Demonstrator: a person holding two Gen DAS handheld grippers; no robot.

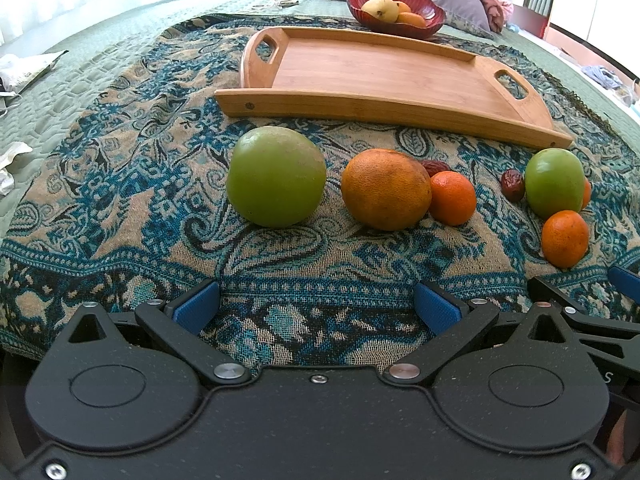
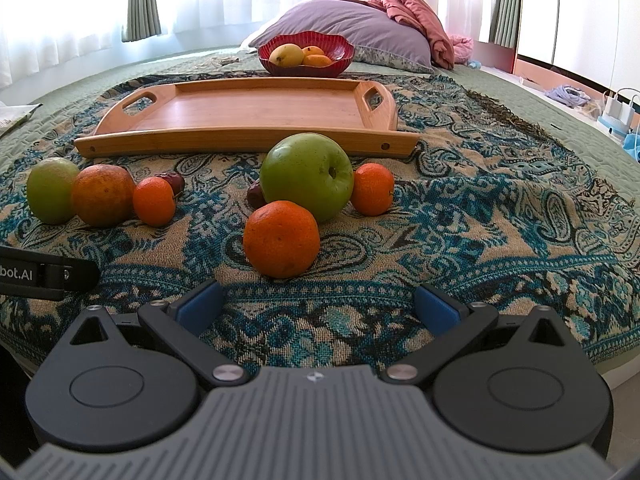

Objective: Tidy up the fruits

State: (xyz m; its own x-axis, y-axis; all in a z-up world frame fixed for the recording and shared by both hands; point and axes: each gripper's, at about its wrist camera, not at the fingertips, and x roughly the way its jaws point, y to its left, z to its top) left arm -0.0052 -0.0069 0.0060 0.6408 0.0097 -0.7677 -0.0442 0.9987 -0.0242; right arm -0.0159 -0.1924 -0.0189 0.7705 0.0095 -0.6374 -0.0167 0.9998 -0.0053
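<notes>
On a patterned blue cloth (image 1: 120,184) lie loose fruits. In the left wrist view a green apple (image 1: 276,176), a large orange (image 1: 386,189), a small tangerine (image 1: 453,198), a second green apple (image 1: 554,188), another tangerine (image 1: 565,238) and dark red dates (image 1: 513,185) lie ahead of my open, empty left gripper (image 1: 316,308). In the right wrist view a tangerine (image 2: 281,239) lies just ahead of my open, empty right gripper (image 2: 318,306), with a green apple (image 2: 307,176) and another tangerine (image 2: 373,189) behind it. An empty wooden tray (image 2: 248,114) lies beyond the fruits.
A red bowl (image 2: 306,54) holding a yellow fruit and orange fruits stands behind the tray, before a purple pillow (image 2: 352,30). The cloth covers a green quilted bed (image 1: 80,60). Papers (image 1: 24,68) lie at the left. The left gripper's body (image 2: 44,272) shows at the right view's left edge.
</notes>
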